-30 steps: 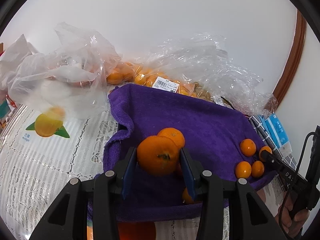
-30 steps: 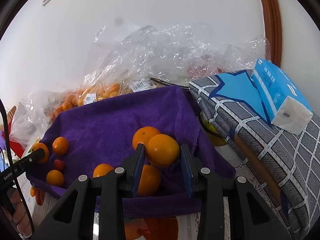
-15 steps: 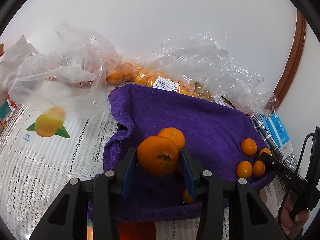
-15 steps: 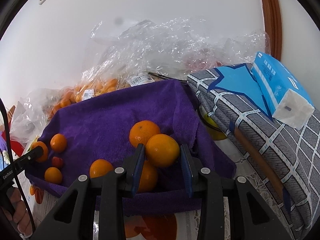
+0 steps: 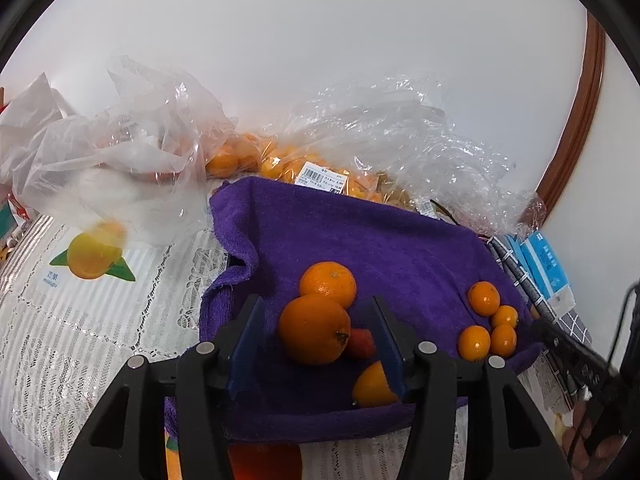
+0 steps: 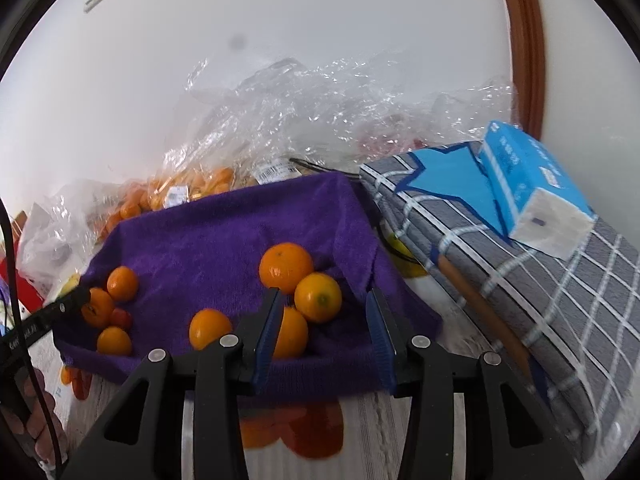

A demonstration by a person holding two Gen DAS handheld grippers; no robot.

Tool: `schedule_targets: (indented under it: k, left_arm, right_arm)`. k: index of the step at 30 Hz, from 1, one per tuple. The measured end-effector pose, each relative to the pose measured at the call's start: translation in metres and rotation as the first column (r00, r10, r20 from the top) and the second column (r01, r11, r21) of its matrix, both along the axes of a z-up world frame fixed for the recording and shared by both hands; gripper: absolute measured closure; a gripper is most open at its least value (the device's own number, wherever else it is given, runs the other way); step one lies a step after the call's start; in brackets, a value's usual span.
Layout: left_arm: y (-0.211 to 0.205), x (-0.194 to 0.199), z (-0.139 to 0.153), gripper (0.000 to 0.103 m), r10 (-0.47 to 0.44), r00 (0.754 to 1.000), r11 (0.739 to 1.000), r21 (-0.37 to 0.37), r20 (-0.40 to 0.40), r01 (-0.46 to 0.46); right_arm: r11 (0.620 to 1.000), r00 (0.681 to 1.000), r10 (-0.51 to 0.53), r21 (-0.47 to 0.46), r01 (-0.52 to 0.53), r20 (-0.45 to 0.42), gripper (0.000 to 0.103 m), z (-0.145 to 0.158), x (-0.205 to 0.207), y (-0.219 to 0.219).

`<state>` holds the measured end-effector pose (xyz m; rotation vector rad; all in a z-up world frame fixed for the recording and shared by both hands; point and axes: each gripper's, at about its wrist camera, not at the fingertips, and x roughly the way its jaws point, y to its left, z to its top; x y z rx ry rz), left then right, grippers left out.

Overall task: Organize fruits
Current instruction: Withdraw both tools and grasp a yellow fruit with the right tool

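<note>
A purple towel (image 5: 380, 240) lies on the table and holds several oranges. My left gripper (image 5: 316, 344) is open; a large orange (image 5: 314, 328) lies on the towel between its jaws, untouched by either, beside another orange (image 5: 328, 282) and a small red fruit (image 5: 362, 344). Small oranges (image 5: 486, 320) cluster at the towel's right. My right gripper (image 6: 324, 320) is open too; a yellow-orange fruit (image 6: 318, 297) rests on the towel (image 6: 240, 232) between its jaws, against two other oranges (image 6: 286, 266).
Clear plastic bags of fruit (image 5: 332, 172) pile along the wall behind the towel. A grey checked cushion (image 6: 540, 280) with a blue tissue pack (image 6: 528, 196) sits on the right. A lace tablecloth (image 5: 80, 320) with fruit prints covers the table.
Both grippers were shut on an orange each; now both have opened and the two oranges rest on the purple towel between the jaws.
</note>
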<state>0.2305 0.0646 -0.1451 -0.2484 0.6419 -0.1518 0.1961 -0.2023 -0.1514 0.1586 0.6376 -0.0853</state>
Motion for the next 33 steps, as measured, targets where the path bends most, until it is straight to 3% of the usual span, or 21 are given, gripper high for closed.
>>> schedule_targets:
  k: [6, 12, 17, 28, 33]
  left_arm:
    - [-0.009, -0.006, 0.003, 0.05, -0.016, 1.0, 0.999, 0.036, 0.022, 0.015]
    - [-0.012, -0.019, 0.008, 0.05, -0.02, 0.999, 0.996, 0.084, 0.041, 0.016]
    - [0.009, -0.048, 0.009, 0.05, 0.009, 1.0, 1.0, 0.027, 0.017, -0.01]
    - [0.018, -0.098, 0.005, 0.05, -0.003, 0.999, 1.0, 0.024, -0.04, 0.004]
    - [0.017, -0.11, -0.012, 0.05, -0.016, 0.996, 1.0, 0.016, -0.092, 0.017]
  right_arm:
    - [0.999, 0.999, 0.038, -0.033, -0.039, -0.032, 0.058, -0.004, -0.034, 0.016]
    - [0.996, 0.994, 0.088, -0.009, -0.088, -0.069, 0.058, -0.011, -0.051, 0.026]
    - [0.992, 0.988, 0.127, -0.003, -0.128, -0.082, 0.058, -0.018, -0.057, 0.035]
    - [0.972, 0.966, 0.234, 0.027, -0.232, -0.108, 0.058, -0.029, -0.066, 0.055]
    - [0.968, 0.958, 0.249, 0.018, -0.249, -0.139, 0.067, -0.038, -0.071, 0.06]
